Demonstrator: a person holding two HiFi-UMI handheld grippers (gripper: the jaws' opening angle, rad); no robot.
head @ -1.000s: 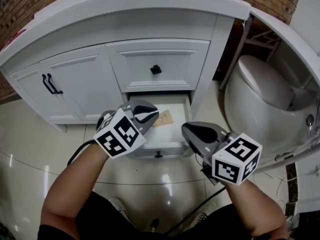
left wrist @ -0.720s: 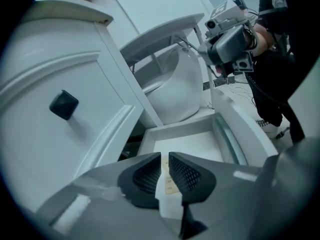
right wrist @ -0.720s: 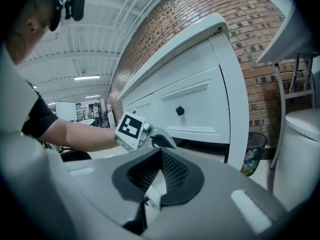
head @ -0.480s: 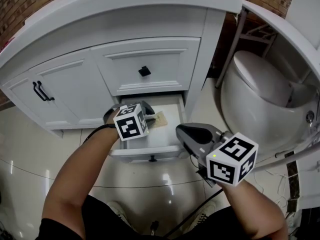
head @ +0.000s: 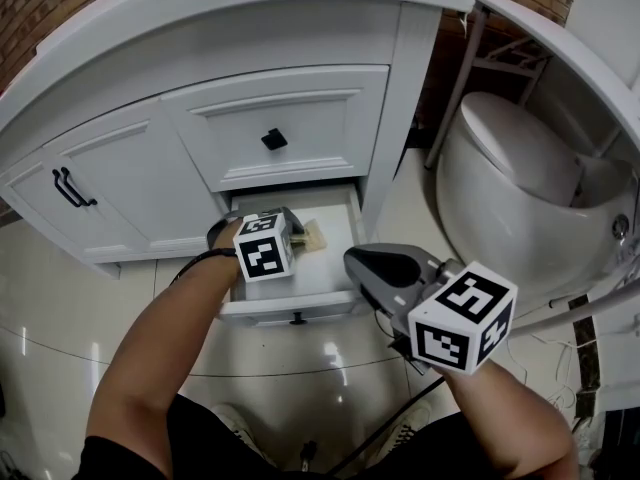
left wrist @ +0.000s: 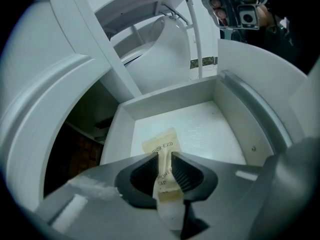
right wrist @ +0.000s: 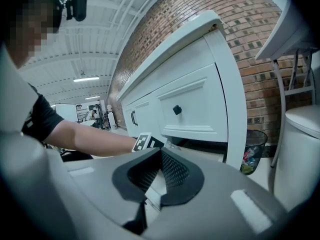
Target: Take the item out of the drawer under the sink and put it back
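One open drawer (head: 338, 220) sits lowest in the white vanity. One shut drawer (head: 290, 128) with a single black knob (head: 273, 139) lies directly above it, and two dark door handles (head: 68, 188) show up and to its left. One cream packet (left wrist: 161, 148) stands upright over the open drawer's white floor, pinched between the pads of the left gripper (left wrist: 164, 173). The right gripper (head: 362, 262) hovers in front of the drawer's right corner, jaws drawn together on nothing. Only the left gripper view shows the packet's print. Only the right gripper view shows one waste bin (right wrist: 251, 153), off to the drawer's right.
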